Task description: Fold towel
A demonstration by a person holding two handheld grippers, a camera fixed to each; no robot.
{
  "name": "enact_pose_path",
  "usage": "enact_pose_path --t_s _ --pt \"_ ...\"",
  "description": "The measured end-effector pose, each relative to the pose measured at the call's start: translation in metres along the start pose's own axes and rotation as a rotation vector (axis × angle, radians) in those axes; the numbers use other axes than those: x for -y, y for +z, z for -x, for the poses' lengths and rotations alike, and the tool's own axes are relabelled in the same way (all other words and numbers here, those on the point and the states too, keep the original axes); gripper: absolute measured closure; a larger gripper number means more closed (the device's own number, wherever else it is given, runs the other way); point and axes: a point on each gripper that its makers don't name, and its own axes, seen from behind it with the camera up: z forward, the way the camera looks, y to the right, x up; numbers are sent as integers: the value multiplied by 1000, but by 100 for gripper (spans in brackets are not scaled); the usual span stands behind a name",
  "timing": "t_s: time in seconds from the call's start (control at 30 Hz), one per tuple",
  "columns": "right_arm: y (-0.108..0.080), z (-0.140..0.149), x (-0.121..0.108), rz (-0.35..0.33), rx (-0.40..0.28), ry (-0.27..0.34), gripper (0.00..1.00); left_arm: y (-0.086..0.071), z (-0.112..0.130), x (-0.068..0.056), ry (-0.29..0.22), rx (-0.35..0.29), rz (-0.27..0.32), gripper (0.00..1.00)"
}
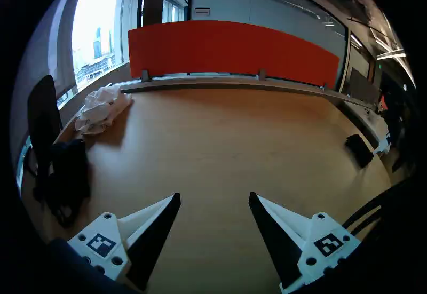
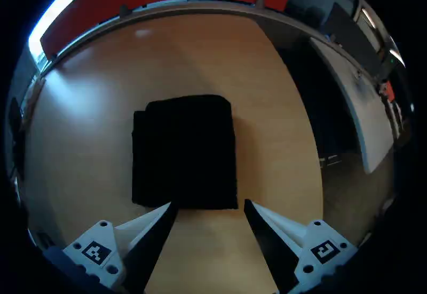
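A black towel lies folded into a neat rectangle on the wooden table. My right gripper hovers open just over the towel's near edge, its white fingers apart with nothing between them. My left gripper is open over bare table, gripping nothing. A small dark folded item, possibly that towel, rests near the table's right edge in the left gripper view.
A crumpled white cloth lies at the table's far left corner. A dark heap sits at the left edge beside a black chair. A red divider panel runs along the back edge. Another desk stands across a gap to the right.
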Motion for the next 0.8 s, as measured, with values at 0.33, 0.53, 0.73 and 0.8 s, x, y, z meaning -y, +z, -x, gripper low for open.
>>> enact_pose_path --t_s 0.33,0.53,0.73,0.8 --pt "-8 -20 14 26 -157 57 4 2 -8 4 -25 -18 -9 5" --pt "-16 -34 23 47 -266 63 4 4 -12 6 -29 -24 -13 5" --pt "-28 -55 24 75 -400 89 4 4 -18 9 -28 -36 -17 5" --pt "-33 -61 24 81 -444 98 4 5 -20 10 -27 -40 -18 5"
